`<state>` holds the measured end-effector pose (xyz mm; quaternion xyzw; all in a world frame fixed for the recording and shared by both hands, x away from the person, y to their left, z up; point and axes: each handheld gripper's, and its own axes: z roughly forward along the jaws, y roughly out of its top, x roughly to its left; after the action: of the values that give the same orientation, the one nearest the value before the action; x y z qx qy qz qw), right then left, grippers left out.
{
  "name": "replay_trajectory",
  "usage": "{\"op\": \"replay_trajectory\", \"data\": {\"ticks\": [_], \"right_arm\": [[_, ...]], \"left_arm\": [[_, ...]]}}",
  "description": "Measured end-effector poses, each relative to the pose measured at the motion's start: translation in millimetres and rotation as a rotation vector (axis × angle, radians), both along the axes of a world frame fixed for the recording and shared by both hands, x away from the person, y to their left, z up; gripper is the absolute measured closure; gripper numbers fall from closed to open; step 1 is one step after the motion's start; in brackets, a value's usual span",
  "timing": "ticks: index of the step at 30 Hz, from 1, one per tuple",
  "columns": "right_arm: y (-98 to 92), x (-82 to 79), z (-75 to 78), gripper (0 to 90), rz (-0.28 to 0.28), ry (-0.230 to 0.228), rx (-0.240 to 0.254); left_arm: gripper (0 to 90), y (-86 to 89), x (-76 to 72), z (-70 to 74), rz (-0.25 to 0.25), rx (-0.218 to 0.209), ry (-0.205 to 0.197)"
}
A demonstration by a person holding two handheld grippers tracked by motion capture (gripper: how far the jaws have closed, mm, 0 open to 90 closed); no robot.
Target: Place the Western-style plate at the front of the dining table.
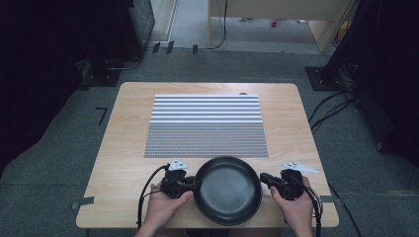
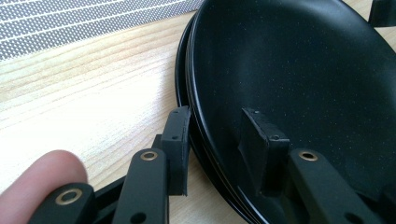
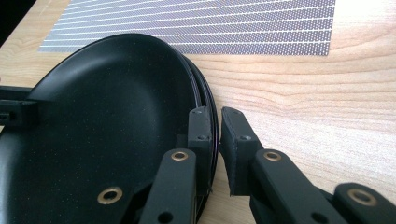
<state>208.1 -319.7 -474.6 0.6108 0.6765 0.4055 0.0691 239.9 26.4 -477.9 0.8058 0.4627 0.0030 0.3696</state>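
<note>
High view: round, glossy black stacked plates [image 1: 228,190], near table edge.

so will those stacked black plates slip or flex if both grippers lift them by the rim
Probably stiff: the black plates hold their curve. The glossy rims look slippery, so they may slide apart. The left gripper and right gripper clamp opposite edges, which should limit tipping.

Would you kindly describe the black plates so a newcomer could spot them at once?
On the wooden table, look just below the striped mat, at the near edge. The black plates sit stacked between the two grippers: round, glossy, the one dark dish there.
</note>
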Motion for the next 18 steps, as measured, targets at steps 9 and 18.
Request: {"op": "replay_trajectory", "data": {"ticks": [9, 18], "right_arm": [[5.0, 1.0, -2.6, 83.2, 0.039, 0.041, 0.027], [12.1, -1.7, -3.3, 84.2, -0.01, 0.022, 0.012]], "left_arm": [[61.4, 1.5, 0.9, -1.2, -0.008, -0.011, 0.018], [60.5, 1.0, 0.2, -1.5, 0.0, -0.013, 0.019]]}}
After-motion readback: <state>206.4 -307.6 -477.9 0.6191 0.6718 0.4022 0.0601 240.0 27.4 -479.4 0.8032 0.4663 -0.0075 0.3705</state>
